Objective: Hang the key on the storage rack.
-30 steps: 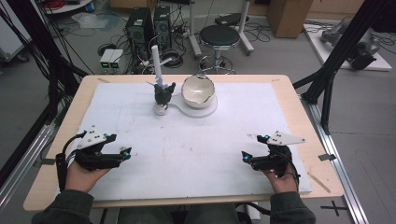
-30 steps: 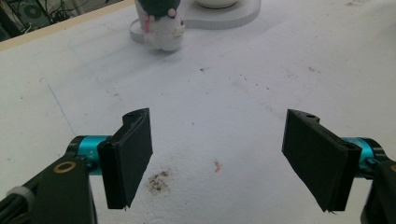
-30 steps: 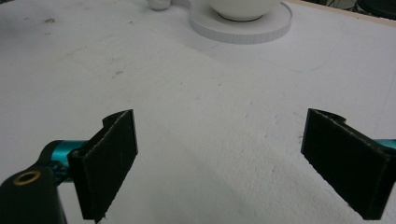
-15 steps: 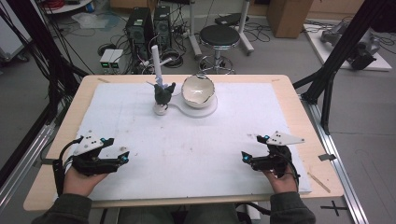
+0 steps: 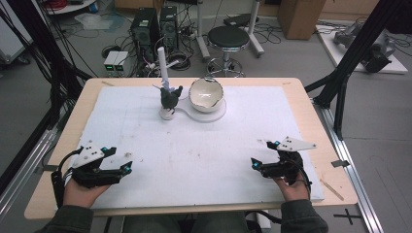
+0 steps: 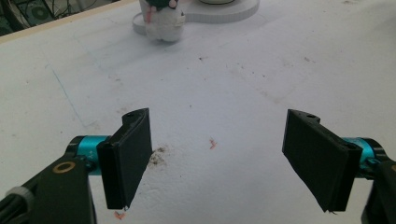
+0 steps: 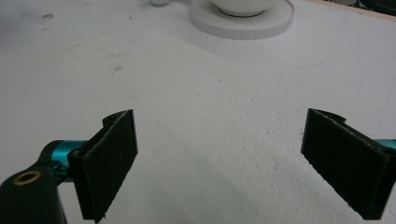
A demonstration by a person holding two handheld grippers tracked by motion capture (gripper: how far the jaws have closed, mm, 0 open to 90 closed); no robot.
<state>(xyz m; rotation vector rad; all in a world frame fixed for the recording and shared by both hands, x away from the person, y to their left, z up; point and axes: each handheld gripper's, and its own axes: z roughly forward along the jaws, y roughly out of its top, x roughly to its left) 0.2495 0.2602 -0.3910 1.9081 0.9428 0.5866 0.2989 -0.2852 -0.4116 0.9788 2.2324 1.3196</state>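
Both tongs rest low at the near edge of the counter point(image 5: 301, 104), well apart. Left tongs point(image 5: 127, 168) gape wide with nothing between the jaws, pointing right and slightly far. Right tongs point(image 5: 254, 165) spread just as wide, bare, pointing left. Far centre, a white bowl point(image 5: 206, 93) sits upright on a round base point(image 5: 214, 115); just left, a dark figure point(image 5: 170, 98) and a white post point(image 5: 163, 63) stand vertical.
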